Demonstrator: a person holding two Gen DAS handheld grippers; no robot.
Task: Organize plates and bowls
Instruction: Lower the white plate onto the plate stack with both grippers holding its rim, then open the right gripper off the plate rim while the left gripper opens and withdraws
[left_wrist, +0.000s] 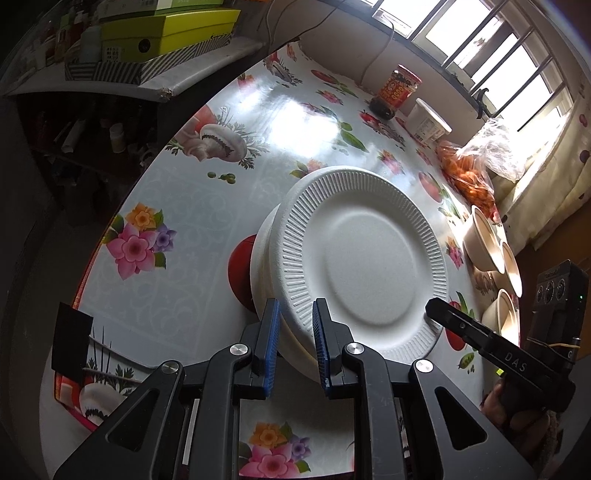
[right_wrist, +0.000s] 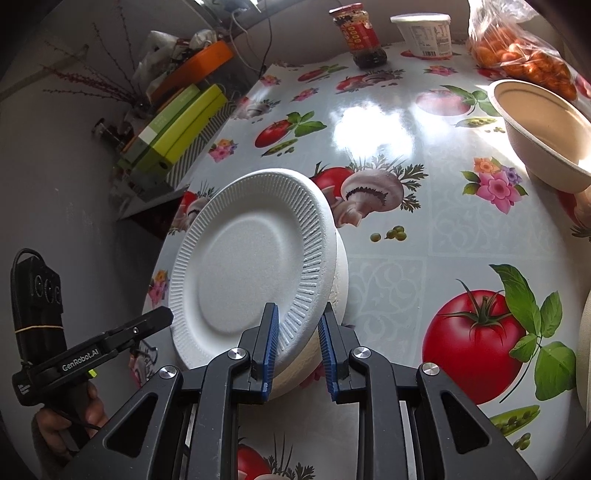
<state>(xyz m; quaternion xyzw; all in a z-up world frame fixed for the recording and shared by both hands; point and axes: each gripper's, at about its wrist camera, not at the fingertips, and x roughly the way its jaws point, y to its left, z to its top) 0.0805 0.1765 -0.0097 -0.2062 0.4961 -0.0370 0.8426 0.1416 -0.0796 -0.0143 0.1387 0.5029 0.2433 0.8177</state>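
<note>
The white foam plate (left_wrist: 364, 254) is clamped at its near rim by both the left gripper (left_wrist: 295, 343) and right gripper (right_wrist: 299, 350), tilted over a stack, bowls (left_wrist: 491, 254) off at 3 o'clock on the tabletop (left_wrist: 177, 206).

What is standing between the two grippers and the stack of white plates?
Nothing visible. The left gripper and right gripper each have their jaws already closed on the rim of the stack of white plates, on opposite sides.

Barred window (left_wrist: 491, 48) bright, glare on fruit-print tablecloth (left_wrist: 207, 192); cluttered shelf (left_wrist: 122, 79) by grey wall (right_wrist: 55, 122)
</note>
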